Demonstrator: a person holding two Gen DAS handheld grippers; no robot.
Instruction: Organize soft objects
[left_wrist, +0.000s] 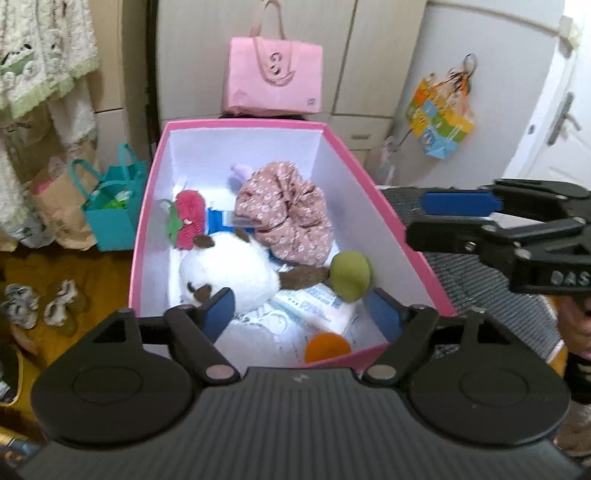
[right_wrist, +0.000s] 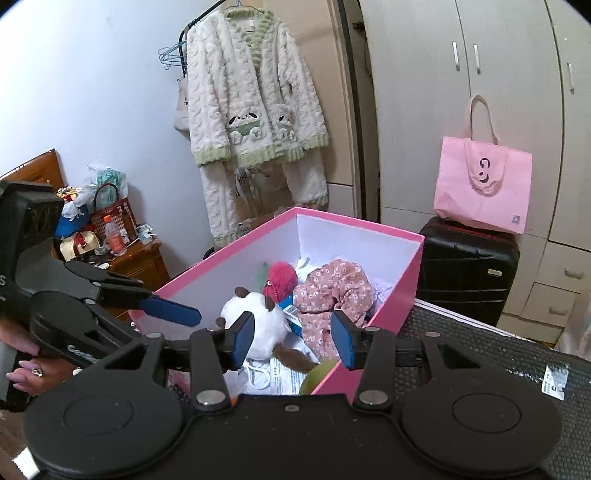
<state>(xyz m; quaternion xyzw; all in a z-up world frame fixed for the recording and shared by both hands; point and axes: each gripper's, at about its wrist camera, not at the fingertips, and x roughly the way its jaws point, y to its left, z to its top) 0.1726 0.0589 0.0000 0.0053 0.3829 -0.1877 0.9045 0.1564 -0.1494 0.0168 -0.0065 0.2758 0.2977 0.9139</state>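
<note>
At the centre of the left wrist view sits the pink box (left_wrist: 147, 236), holding a white plush toy (left_wrist: 229, 273), a floral scrunchie (left_wrist: 288, 214), a red fuzzy toy (left_wrist: 190, 218) and a green ball (left_wrist: 351, 275). The left gripper (left_wrist: 303, 314) hovers spread and empty over it; the right gripper (right_wrist: 293, 338), at lower centre of its view, stands half-spread, pinching nothing.
</note>
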